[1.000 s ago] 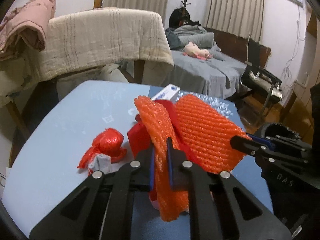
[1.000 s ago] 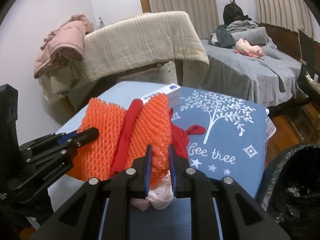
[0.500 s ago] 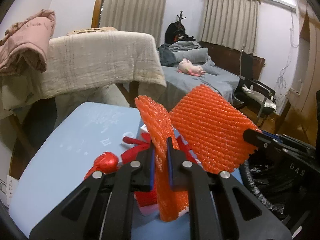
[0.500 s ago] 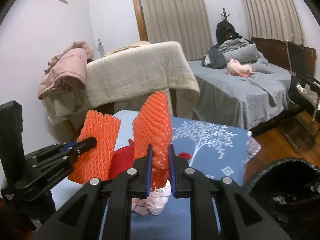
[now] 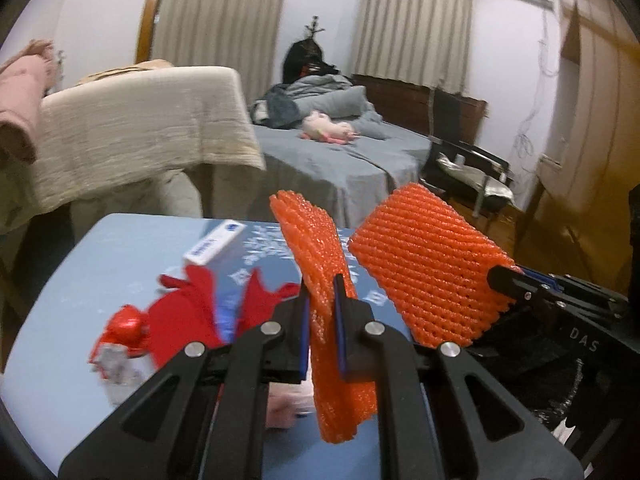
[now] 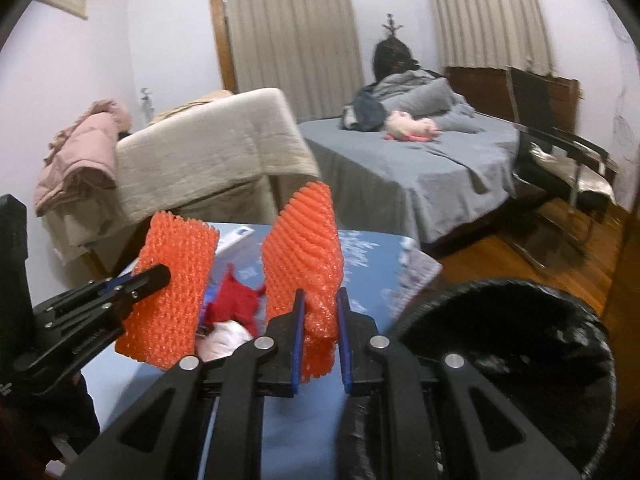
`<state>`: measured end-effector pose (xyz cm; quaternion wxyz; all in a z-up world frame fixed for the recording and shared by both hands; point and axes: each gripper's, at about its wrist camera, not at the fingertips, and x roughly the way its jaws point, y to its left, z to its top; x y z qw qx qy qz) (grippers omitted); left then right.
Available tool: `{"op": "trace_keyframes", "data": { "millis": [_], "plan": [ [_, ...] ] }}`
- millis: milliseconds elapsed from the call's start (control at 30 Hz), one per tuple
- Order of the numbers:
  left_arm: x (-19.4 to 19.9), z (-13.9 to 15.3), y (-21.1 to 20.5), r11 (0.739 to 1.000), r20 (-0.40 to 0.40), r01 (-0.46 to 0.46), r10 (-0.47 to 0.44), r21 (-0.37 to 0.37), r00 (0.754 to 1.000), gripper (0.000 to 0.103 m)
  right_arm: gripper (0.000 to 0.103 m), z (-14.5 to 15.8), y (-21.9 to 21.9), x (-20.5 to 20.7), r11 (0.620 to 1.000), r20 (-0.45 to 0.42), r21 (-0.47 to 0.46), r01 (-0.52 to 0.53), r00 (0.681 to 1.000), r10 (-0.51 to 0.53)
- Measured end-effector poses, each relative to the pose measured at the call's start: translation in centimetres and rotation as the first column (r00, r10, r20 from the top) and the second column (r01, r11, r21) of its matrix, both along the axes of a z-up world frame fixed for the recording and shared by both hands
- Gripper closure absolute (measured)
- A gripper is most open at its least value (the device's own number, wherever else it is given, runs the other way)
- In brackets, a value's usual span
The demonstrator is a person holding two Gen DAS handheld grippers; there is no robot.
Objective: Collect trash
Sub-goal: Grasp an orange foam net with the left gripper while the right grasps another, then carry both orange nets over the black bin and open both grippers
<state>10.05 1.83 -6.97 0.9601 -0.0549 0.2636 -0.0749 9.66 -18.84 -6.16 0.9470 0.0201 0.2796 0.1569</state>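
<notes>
My left gripper (image 5: 322, 289) is shut on an orange foam net sleeve (image 5: 308, 236), held upright above the blue table (image 5: 60, 360). My right gripper (image 6: 320, 297) is shut on a second orange foam net (image 6: 304, 240), also lifted off the table. Each view shows the other gripper beside it with its net: the right one's net (image 5: 432, 276), the left one's net (image 6: 172, 288). A red plastic bag (image 5: 188, 316), a crumpled red wrapper (image 5: 128, 328) and a white box (image 5: 214, 242) lie on the table. A black-lined trash bin (image 6: 504, 360) stands just right of the right gripper.
The table's right edge (image 6: 416, 268) borders the bin. Behind it are a chair draped with a beige blanket (image 6: 208, 152), a grey bed (image 6: 420, 168) and a black chair (image 6: 560, 160) on the wooden floor. A pale crumpled wad (image 6: 228, 336) lies near the red bag.
Both grippers rose off the table with their orange nets and swung right toward the bin, which now fills more of the right wrist view. The red bag stayed on the table.
</notes>
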Motion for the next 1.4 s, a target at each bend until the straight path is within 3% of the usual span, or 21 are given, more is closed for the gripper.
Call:
{"op": "trace_keyframes", "data": {
  "millis": [267,633,733,767,867,1000,1133,1233,1400],
  "plan": [
    [1.3,-1.0,-6.9,0.989,-0.016,0.149,-0.149,-0.003,0.989,0.094,0.088,-1.1,-6.9,-1.5,0.988,-0.028,-0.015,0.157,0.987,-0.157],
    [2.7,-2.9,-16.1,0.946,-0.03,0.322,-0.323,-0.017,0.946,0.093,0.088,-3.3,-14.8,-3.6,0.939,-0.068,-0.042,0.341,0.937,-0.343],
    [3.2,-3.6,-17.7,0.926,-0.044,0.373,-0.375,-0.048,0.926,0.091,0.084,-3.7,-16.0,-3.9,0.928,-0.08,-0.048,0.37,0.925,-0.372],
    [3.3,-3.8,-18.0,0.922,-0.046,0.383,-0.386,-0.051,0.921,0.083,0.084,-3.8,-16.3,-4.0,0.924,-0.08,-0.051,0.379,0.92,-0.382],
    [3.1,-4.3,-17.8,0.922,-0.042,0.383,-0.386,-0.057,0.922,0.053,0.073,-4.0,-17.2,-4.5,0.914,-0.084,-0.05,0.403,0.91,-0.405],
    [3.3,-4.2,-16.8,0.932,-0.043,0.36,-0.362,-0.048,0.931,0.043,0.056,-3.9,-17.6,-4.7,0.908,-0.076,-0.047,0.417,0.905,-0.419],
    [2.6,-3.2,-14.3,0.952,-0.013,0.307,-0.307,0.007,0.952,0.029,0.017,-3.3,-17.1,-4.8,0.906,-0.058,-0.034,0.423,0.904,-0.424],
    [2.0,-2.5,-11.9,0.966,0.008,0.253,-0.254,0.044,0.967,0.019,0.007,-2.7,-16.1,-4.6,0.909,-0.039,-0.001,0.416,0.909,-0.416],
    [1.1,-1.7,-7.6,0.986,0.034,0.149,-0.152,0.081,0.988,0.015,0.006,-1.9,-13.1,-3.7,0.929,-0.014,0.021,0.37,0.929,-0.37]
  ]
}}
